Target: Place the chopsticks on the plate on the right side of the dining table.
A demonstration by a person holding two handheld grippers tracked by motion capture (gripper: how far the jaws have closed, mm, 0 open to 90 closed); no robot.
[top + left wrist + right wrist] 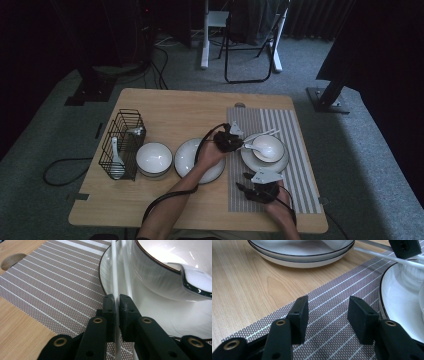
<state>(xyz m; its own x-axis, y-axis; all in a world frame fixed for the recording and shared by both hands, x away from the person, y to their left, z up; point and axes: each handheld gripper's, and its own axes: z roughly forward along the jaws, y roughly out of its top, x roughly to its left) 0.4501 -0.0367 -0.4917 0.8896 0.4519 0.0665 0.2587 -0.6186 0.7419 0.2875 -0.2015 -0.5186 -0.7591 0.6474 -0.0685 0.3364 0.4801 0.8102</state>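
The left gripper (pixel 115 301) pinches a white chopstick (pixel 114 270) lying across the plate (pixel 110 272) rim on the striped mat (pixel 50 285), beside the bowl (pixel 155 270). The right gripper (pixel 327 312) hovers with jaws apart and empty over bare mat near the table (pixel 242 285) edge.

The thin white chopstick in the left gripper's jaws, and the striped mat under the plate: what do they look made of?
The thin white chopstick, pinched in the left gripper, looks like smooth glossy plastic or melamine: uniform white, slightly translucent, no grain. The brown-and-white striped placemat looks like woven vinyl or fabric mesh, matte, with a fine dotted weave. Neither can be told for certain.
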